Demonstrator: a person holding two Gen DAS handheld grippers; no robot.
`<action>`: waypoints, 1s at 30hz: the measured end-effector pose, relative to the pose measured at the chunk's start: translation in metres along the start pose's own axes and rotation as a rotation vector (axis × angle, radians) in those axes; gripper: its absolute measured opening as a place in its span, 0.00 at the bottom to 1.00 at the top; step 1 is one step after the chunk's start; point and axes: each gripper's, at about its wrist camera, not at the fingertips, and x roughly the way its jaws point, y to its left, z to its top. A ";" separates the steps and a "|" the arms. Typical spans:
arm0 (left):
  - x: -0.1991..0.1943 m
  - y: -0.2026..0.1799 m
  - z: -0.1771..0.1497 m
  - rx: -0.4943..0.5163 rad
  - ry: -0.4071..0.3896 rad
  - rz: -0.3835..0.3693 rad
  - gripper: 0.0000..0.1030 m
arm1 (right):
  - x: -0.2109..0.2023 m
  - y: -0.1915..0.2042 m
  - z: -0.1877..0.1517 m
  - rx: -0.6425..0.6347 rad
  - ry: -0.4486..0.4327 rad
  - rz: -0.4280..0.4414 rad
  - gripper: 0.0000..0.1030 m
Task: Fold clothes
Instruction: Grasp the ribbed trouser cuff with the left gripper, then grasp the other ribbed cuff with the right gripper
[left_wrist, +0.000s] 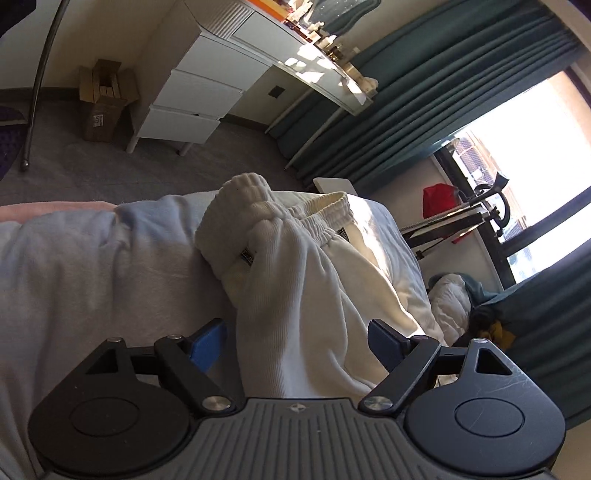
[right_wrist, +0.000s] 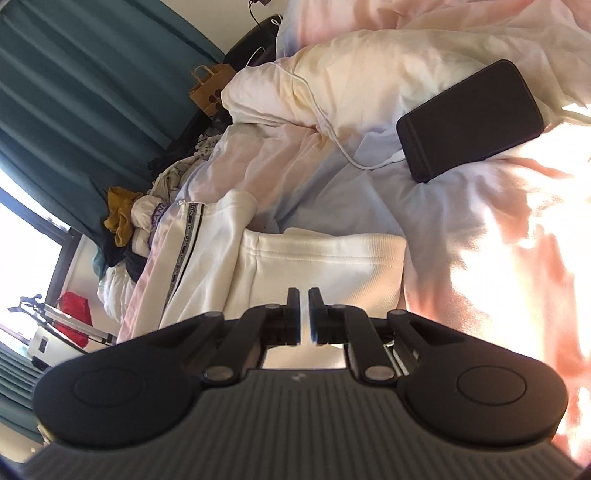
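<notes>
Trousers: white sweatpants (left_wrist: 295, 280) lie bunched on the pale bedcover (left_wrist: 92, 266), elastic waistband (left_wrist: 325, 218) toward the far edge of the bed, one part folded over into a lump beside it.
Trousers, right view: a hemmed white fold (right_wrist: 325, 258) lies flat just ahead of the claw; a leg with a dark printed side stripe (right_wrist: 184, 243) runs off to the left.
Left gripper (left_wrist: 297, 341): jaws spread wide, blue pads on either side of the white cloth, not pressing it.
Right gripper (right_wrist: 303, 314): jaws nearly closed, only a thin slit between the 2 pads, nothing seen between them.
Phone (right_wrist: 469, 118): dark, lying on the cover with a white cable (right_wrist: 332, 125) plugged in.
Drawers (left_wrist: 199, 96): white, 3 fronts, against the far wall.
Curtains (left_wrist: 424, 107): green, beside a bright window.
</notes>
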 end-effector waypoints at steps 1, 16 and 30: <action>0.005 0.004 0.003 -0.019 0.010 -0.006 0.83 | -0.002 -0.001 0.000 0.005 -0.008 -0.006 0.09; 0.048 0.024 0.032 -0.070 -0.015 -0.008 0.58 | 0.031 -0.048 -0.008 0.313 0.087 -0.071 0.45; 0.051 0.009 0.022 0.019 -0.059 0.037 0.20 | 0.046 -0.043 -0.003 0.249 0.044 -0.148 0.44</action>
